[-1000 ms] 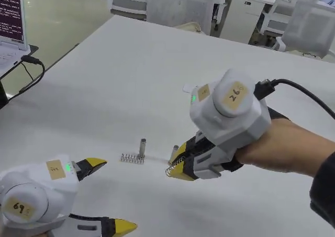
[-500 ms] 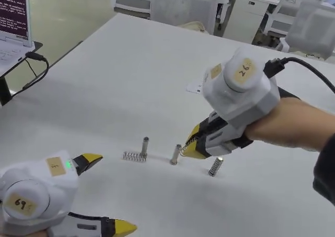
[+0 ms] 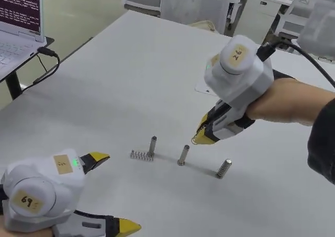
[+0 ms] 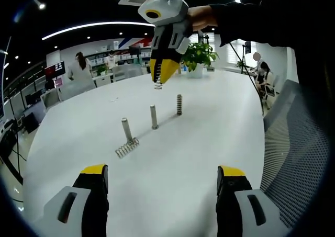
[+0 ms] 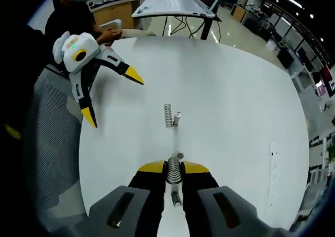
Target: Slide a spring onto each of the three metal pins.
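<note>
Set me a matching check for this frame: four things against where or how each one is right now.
Things:
1. left tool
2. right tool
3. loose spring
4. rightmost pin in the head view

States:
A. lying on the table at the foot of the bare leftmost pin
B. sleeved by a fitted spring
C. jaws wide apart, holding nothing
D. shut on the lifted spring

Pairs: 1-C, 2-D, 3-A, 4-B.
</note>
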`<state>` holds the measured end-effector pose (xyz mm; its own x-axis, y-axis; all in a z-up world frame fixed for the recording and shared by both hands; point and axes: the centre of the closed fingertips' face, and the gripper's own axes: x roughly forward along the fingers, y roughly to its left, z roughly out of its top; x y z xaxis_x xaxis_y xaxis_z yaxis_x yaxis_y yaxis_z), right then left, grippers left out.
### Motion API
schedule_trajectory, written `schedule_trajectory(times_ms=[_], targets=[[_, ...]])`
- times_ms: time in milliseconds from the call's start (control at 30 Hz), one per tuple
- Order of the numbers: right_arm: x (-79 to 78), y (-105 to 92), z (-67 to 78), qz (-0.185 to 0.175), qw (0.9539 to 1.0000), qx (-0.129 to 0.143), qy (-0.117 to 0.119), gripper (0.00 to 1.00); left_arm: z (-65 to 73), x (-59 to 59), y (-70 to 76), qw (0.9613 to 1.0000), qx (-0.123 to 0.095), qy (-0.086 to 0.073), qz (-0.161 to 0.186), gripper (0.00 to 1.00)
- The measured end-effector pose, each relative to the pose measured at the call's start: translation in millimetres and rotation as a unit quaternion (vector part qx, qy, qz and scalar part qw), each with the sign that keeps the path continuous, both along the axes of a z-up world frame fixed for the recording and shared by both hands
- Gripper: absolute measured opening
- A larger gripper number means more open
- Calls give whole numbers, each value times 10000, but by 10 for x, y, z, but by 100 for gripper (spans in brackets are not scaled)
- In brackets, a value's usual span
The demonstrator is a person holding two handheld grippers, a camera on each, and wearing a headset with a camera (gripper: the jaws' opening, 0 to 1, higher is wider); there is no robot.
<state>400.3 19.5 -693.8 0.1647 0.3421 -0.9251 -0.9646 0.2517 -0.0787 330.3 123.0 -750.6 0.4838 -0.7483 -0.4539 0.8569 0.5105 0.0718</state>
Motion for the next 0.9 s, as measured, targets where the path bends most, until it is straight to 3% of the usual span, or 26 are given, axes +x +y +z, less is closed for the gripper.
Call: schedule_trajectory(times_ms=[300,900], targets=[[65,-7,-149,109,9995,-227,174,9,-14,-4,2,10000,-1,21,7,82],[85,32,-326,145,9987,-304,371,9,-34,-6,20,10000,20,55,3,79]])
